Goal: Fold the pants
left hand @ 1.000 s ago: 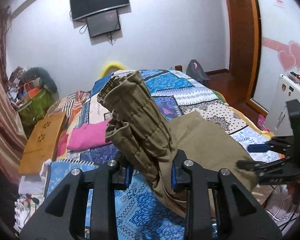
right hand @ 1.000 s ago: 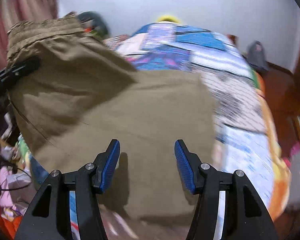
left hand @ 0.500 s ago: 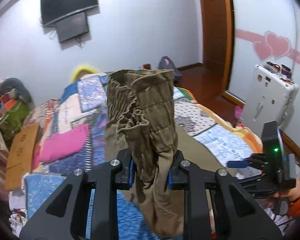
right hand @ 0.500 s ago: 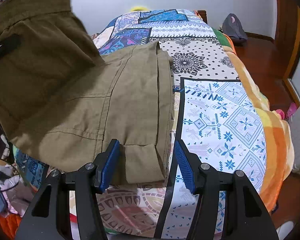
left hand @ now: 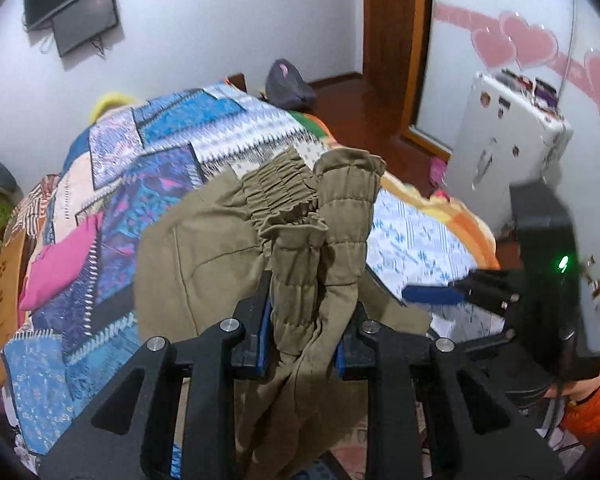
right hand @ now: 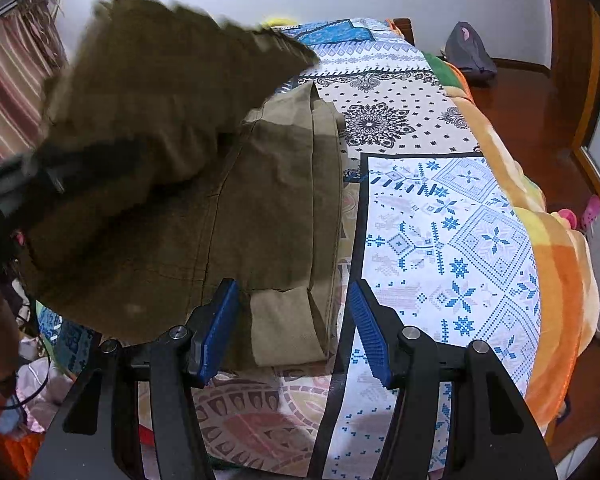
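Olive-brown pants (right hand: 268, 200) lie folded on the patchwork bed cover (right hand: 452, 216), legs toward me. My left gripper (left hand: 300, 332) is shut on the bunched elastic waistband (left hand: 312, 208), holding that end up over the rest of the pants (left hand: 196, 256). In the right wrist view the lifted part of the pants (right hand: 140, 92) hangs blurred at the upper left, with the left gripper's dark body beside it. My right gripper (right hand: 292, 328) stands open, low over the near hem of the pants (right hand: 284, 320), its blue pads apart on either side without touching. The left wrist view shows the right gripper (left hand: 452, 292) at the right.
A pink cloth (left hand: 60, 260) lies on the left of the bed. A white cabinet (left hand: 508, 148) stands at the right near a wooden door (left hand: 396, 40). A grey bag (right hand: 468, 52) sits on the floor beyond the bed. Clutter fills the floor at the left.
The left gripper has carried the waistband rightward and down over the laid pants. The right gripper sank toward the near hem, then kept still, jaws unchanged.
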{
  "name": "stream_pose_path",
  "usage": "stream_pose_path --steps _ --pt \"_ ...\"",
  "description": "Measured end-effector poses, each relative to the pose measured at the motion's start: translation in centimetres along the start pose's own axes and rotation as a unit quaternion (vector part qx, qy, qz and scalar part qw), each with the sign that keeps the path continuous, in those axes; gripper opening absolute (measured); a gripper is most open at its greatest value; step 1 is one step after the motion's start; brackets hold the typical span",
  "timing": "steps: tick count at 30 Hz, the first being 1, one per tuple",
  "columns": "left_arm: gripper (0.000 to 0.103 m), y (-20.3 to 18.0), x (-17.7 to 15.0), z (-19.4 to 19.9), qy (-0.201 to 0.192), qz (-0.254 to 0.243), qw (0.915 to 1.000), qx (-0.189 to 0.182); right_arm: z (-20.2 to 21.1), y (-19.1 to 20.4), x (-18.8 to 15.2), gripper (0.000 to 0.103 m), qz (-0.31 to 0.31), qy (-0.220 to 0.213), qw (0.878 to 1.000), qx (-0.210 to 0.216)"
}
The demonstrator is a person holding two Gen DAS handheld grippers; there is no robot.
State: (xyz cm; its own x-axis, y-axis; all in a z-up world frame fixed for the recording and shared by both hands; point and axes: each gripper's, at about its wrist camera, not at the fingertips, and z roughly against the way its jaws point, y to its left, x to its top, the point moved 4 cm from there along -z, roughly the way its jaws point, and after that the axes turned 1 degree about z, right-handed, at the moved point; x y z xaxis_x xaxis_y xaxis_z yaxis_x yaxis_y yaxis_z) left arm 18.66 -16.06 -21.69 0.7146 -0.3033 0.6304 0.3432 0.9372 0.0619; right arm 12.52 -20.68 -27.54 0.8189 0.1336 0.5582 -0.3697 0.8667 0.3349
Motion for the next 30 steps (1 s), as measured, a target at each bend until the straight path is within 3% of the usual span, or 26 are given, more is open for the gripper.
stream_pose_path --steps 5,8,9,10,16,21,27,30 --pt "0.03 -0.6 -0.9 -1.0 0.029 -0.006 0.9996 -0.002 0.3 -0.2 0.0 0.054 -0.002 -0.001 1.0 -0.003" --pt "0.057 -0.7 -1.1 -1.2 0.042 0.007 0.9988 -0.024 0.6 -0.3 -0.1 0.054 -0.004 -0.003 1.0 -0.008" --pt "0.07 -0.8 -1.1 -0.9 0.039 0.015 0.9983 -0.041 0.8 -0.4 -0.1 0.054 -0.005 -0.004 1.0 -0.01" --pt "0.075 -0.8 -1.1 -0.6 0.035 0.021 0.998 -0.049 0.9 -0.5 -0.1 0.054 -0.005 -0.008 1.0 -0.011" --pt "0.075 -0.7 -0.3 1.5 0.007 0.021 0.9986 -0.048 2.1 -1.5 -0.3 0.054 -0.012 -0.013 0.999 -0.028" --pt "0.078 2.7 0.4 3.1 -0.017 0.034 0.999 -0.021 3.5 -1.9 -0.6 0.054 -0.013 -0.021 0.999 -0.038" --pt "0.079 7.2 -3.0 1.9 0.028 0.055 0.9979 0.022 6.2 -0.7 1.1 0.054 -0.009 -0.065 0.997 -0.035" --pt "0.079 7.7 -5.2 0.9 0.05 0.066 0.9964 0.016 6.9 0.7 2.2 0.055 0.002 -0.085 0.996 -0.025"
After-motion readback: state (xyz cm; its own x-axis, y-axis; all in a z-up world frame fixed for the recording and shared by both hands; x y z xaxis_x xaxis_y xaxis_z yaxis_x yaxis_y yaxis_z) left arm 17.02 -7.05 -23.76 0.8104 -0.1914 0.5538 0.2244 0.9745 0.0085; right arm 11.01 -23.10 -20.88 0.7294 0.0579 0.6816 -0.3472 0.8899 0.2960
